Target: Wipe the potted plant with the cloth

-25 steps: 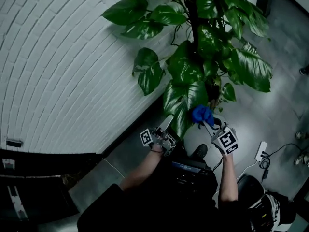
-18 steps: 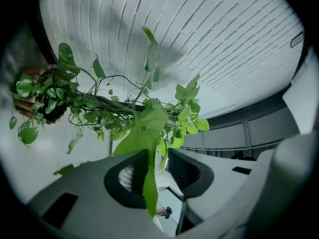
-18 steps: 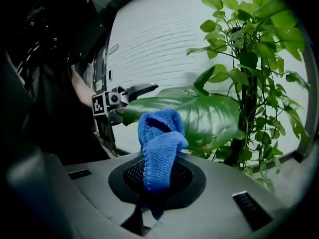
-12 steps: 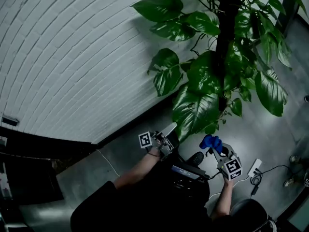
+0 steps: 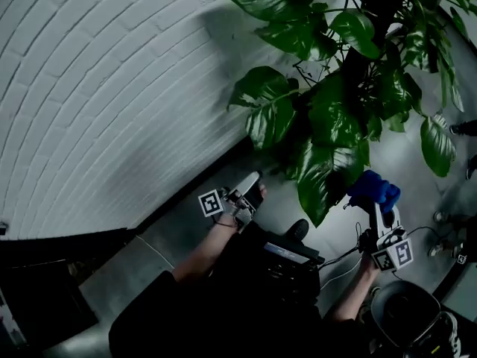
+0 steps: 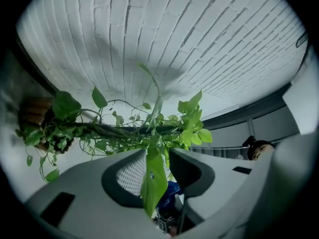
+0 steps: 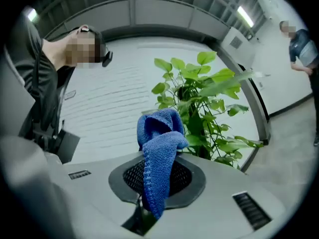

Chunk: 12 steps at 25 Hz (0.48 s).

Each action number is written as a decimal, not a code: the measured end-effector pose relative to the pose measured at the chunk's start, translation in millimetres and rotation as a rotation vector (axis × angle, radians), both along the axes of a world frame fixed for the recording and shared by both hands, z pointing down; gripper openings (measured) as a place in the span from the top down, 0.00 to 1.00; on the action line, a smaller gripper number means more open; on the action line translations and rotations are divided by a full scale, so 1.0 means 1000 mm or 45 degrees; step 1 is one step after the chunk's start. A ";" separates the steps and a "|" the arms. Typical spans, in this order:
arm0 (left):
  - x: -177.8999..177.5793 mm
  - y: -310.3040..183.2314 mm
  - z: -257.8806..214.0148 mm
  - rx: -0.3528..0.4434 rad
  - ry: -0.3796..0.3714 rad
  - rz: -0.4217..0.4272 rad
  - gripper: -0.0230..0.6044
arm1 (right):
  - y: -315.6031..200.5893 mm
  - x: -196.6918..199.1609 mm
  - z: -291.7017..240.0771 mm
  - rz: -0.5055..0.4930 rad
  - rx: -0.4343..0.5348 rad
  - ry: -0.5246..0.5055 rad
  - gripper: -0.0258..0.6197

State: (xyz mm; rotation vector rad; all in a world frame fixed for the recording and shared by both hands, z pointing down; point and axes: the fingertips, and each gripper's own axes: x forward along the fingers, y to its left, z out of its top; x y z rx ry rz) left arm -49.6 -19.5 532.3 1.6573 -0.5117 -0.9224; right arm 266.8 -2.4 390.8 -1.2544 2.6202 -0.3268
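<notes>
Your right gripper [image 5: 376, 213] is clamped on the blue cloth [image 7: 158, 153], which stands bunched above the closed jaws. It now sits differently against the potted plant [image 5: 335, 118], which stands on the grey floor [image 5: 406, 166] close to the foot of the white brick wall [image 5: 112, 88]. A second ago the cloth was up against the big drooping leaf [image 5: 322, 181]. Half a second ago it hung below that leaf's tip. Now it is raised just beside the leaf's right edge, and the head view shows no contact. Your left gripper [image 5: 250, 187] has shifted too: its tip was at the drooping leaf's left edge, and now it stands off to the left of the foliage, nearer the wall. Its jaws have just eased open a touch and stand a little apart. In the left gripper view a pale leaf [image 6: 153, 183] shows in the gap, with clear space on its right side, so the pads are not pinching it. Whether it is the same drooping leaf, I cannot tell. For the task this looks like a reset between strokes rather than a wipe in progress: no leaf is braced and the cloth is off the surface. You probably need to steady a leaf with your left gripper and bring the cloth flat onto it. Go gently, since an unsupported leaf will likely swing away or crease.
</notes>
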 end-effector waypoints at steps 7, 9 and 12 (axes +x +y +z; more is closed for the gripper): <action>-0.064 -0.061 -0.026 0.132 -0.090 0.062 0.49 | -0.032 -0.108 -0.061 0.082 0.001 0.065 0.88; -0.071 -0.079 -0.033 0.163 -0.103 0.092 0.46 | -0.041 -0.139 -0.064 0.095 -0.020 0.132 0.88; -0.067 -0.100 -0.046 0.209 -0.106 0.136 0.45 | -0.057 -0.176 -0.058 0.110 -0.082 0.281 0.88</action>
